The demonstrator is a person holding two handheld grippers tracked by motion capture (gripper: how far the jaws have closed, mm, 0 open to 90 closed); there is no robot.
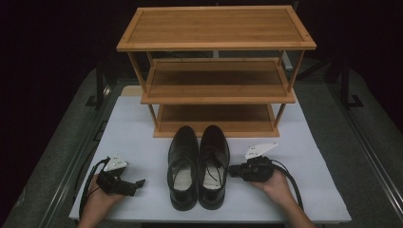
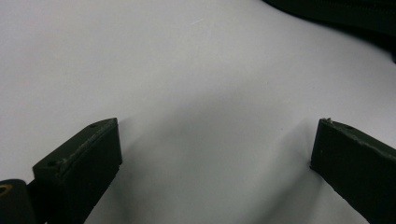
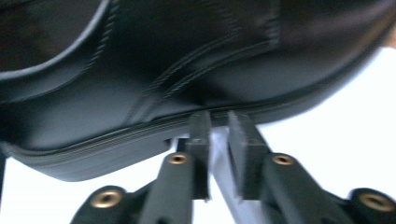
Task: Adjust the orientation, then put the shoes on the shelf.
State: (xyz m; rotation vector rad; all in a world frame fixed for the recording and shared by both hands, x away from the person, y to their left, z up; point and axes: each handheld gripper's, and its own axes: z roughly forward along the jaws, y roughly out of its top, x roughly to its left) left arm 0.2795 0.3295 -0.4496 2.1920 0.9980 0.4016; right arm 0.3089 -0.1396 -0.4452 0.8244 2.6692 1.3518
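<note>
A pair of black leather lace-up shoes stands side by side on the white table top, toes toward the rack: the left shoe point(image 1: 183, 166) and the right shoe point(image 1: 213, 164). My left gripper point(image 1: 139, 184) rests on the table to the left of the pair. Its jaws stand wide apart over bare white surface point(image 2: 212, 149), with a shoe's dark edge point(image 2: 345, 11) at the top right. My right gripper point(image 1: 231, 170) points at the right shoe's outer side. Its jaws point(image 3: 219, 126) stand a narrow gap apart with nothing between them, their tips at the sole edge of the shoe point(image 3: 163, 60).
A three-tier bamboo shoe rack point(image 1: 216, 28) stands behind the shoes, its shelves bare. The white table cover point(image 1: 138, 128) ends near my hands at the front edge. Dark floor and metal rails flank the table on both sides.
</note>
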